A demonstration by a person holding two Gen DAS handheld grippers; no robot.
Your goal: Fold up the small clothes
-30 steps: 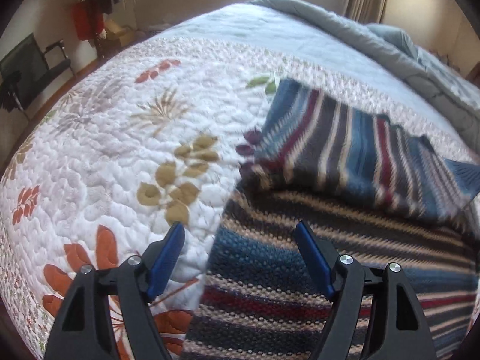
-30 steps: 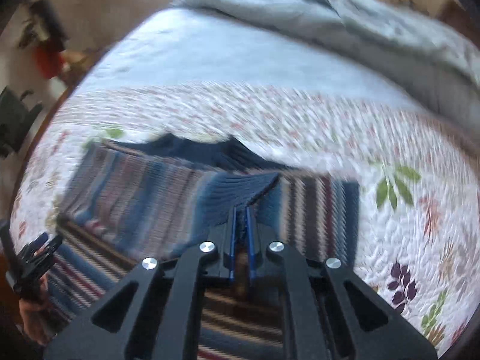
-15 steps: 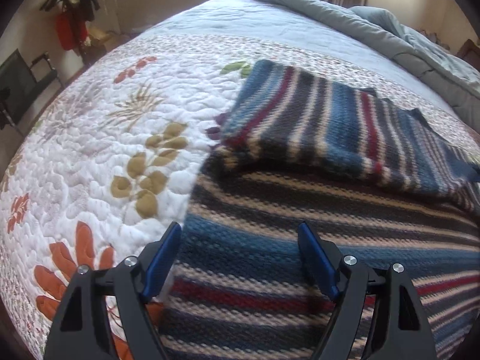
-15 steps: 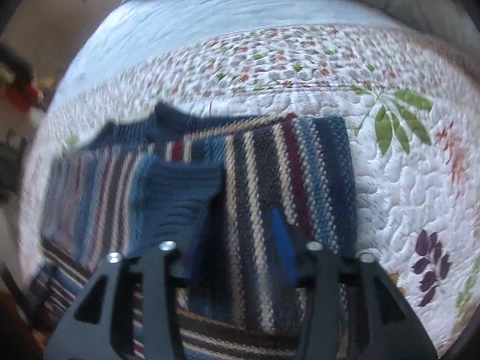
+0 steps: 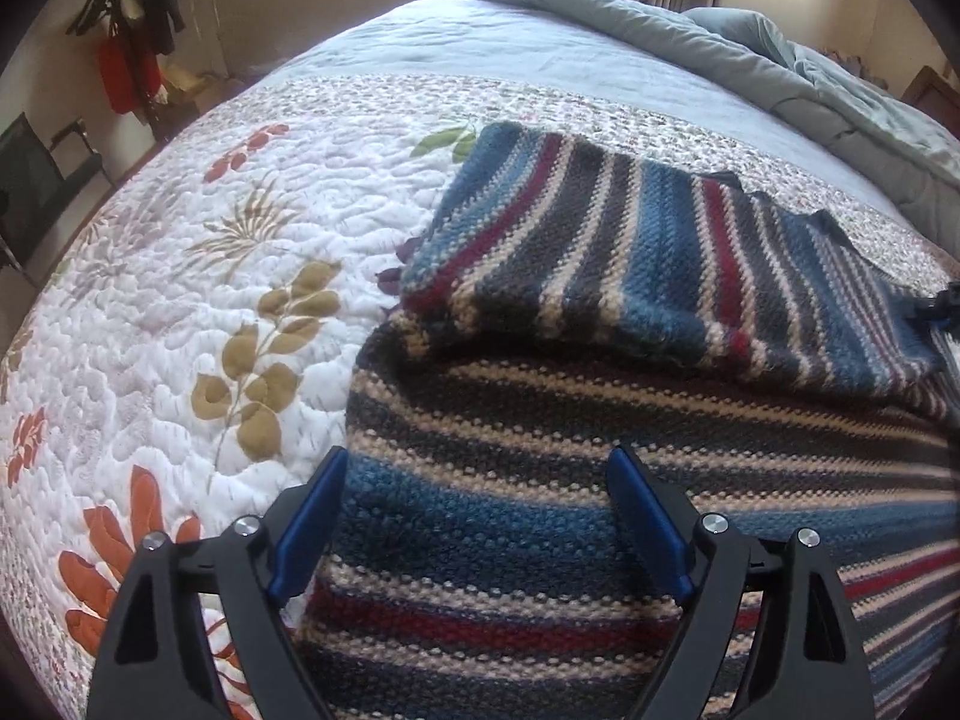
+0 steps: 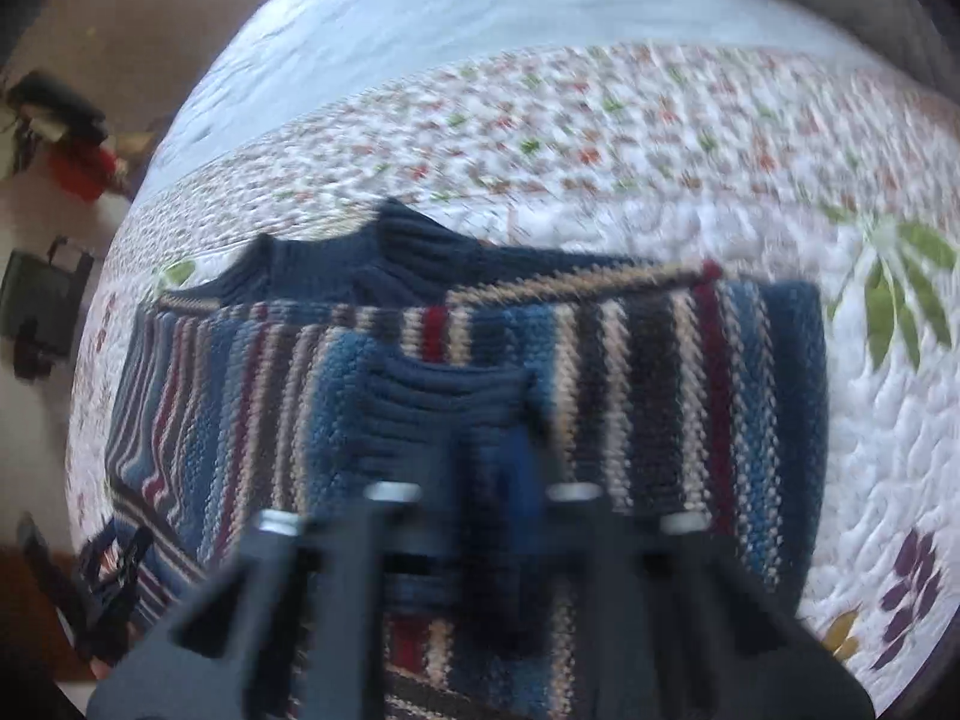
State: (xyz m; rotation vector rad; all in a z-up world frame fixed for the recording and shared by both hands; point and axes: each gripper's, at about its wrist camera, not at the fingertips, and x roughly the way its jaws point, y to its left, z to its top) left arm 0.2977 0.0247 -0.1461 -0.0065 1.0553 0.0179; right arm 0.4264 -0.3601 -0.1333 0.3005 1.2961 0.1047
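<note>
Left wrist view: left gripper, black frame with blue pads, jaws spread wide, nothing between them. It hovers low over the near part of the knitted sweater, striped blue, navy, cream and dark red. Sweater lies flat on the white quilted bedspread with orange, olive and purple leaf print, toward the bed's near right side. One sleeve is folded across the body, its stripes running crosswise to the body stripes. The sweater's left edge runs just past the left blue pad; the right pad is over the knit. A small dark piece of the right gripper shows at the frame's right edge, over the sleeve's far end. Far side of the bed: plain pale blue sheet and a bunched grey-blue duvet toward the far right corner.

Right wrist view: blurred by motion. Right gripper sits right over the sleeve's ribbed navy cuff, which lies on the striped sweater. Too smeared to tell whether the jaws are apart or pinching the cuff. Ribbed navy collar sticks out along the sweater's far edge. Left gripper is visible at lower left, at the sweater's near left corner. Bedspread is bare to the right of the sweater.
</note>
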